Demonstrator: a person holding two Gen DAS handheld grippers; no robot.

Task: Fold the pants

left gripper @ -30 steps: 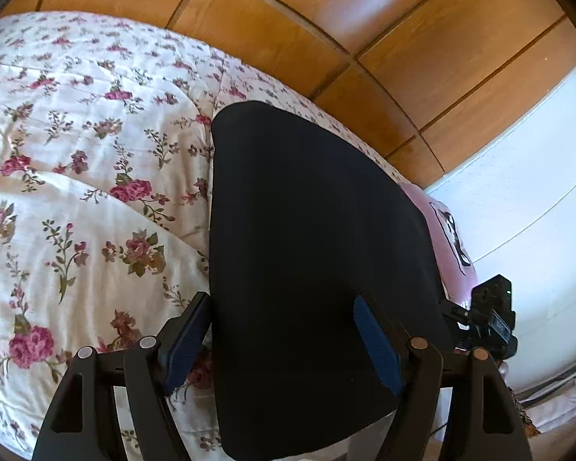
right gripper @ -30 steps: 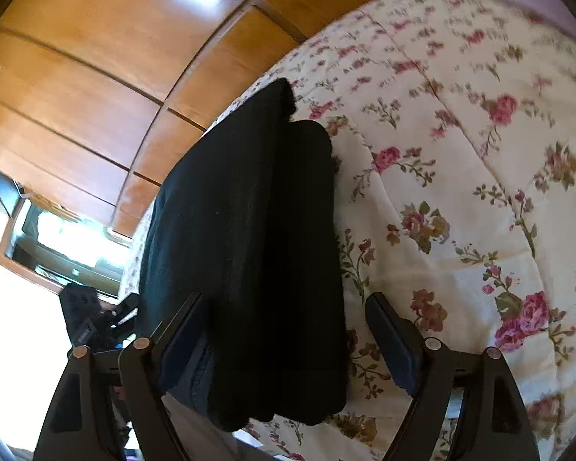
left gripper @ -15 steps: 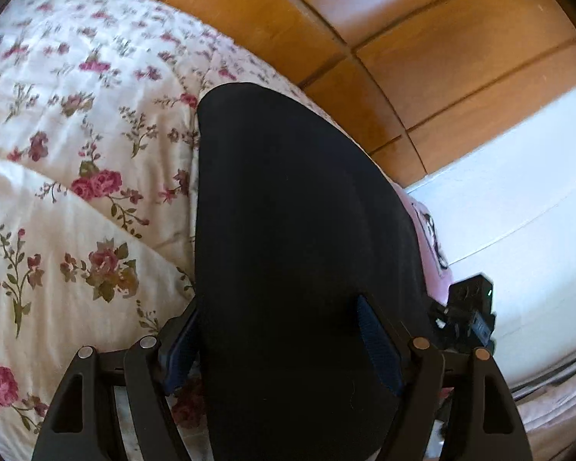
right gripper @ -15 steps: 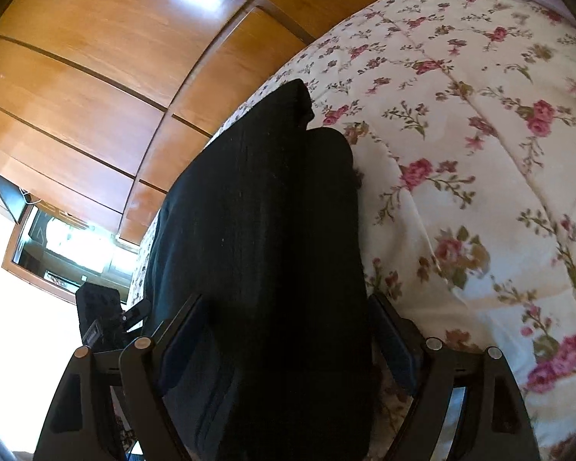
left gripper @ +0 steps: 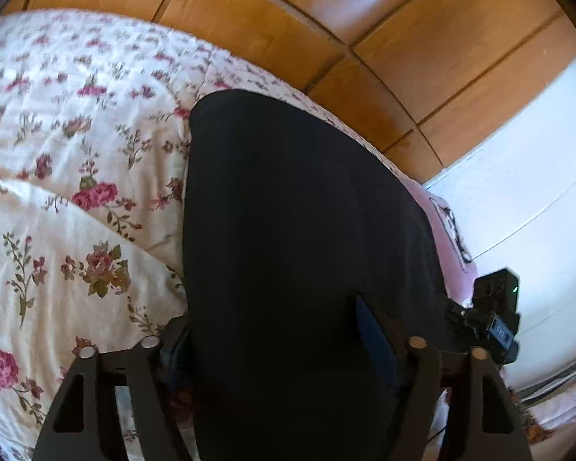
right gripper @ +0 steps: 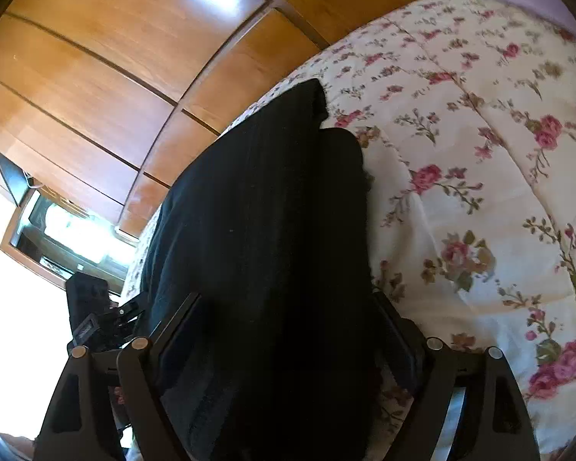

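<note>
The black pants (left gripper: pixel 295 238) lie folded lengthwise on the floral bedspread (left gripper: pixel 57 199), running away from both cameras toward the wooden wardrobe. My left gripper (left gripper: pixel 272 330) is open with its jaws straddling the near end of the pants; the left finger is under the fabric edge. In the right wrist view the pants (right gripper: pixel 265 223) show stacked layers, and my right gripper (right gripper: pixel 288 326) is open with a jaw on either side of the near end. Each gripper shows in the other's view: the right one (left gripper: pixel 491 319) and the left one (right gripper: pixel 92 315).
A wooden wardrobe (left gripper: pixel 364 38) stands past the far end of the bed. A pink pillow (left gripper: pixel 445 226) lies right of the pants, by a white wall (left gripper: pixel 518 199). A bright window (right gripper: pixel 65 230) is at the left in the right wrist view.
Both grippers have slid forward over the near end of the pants, so the fabric now fills the gap between each pair of jaws. Both stay open.
</note>
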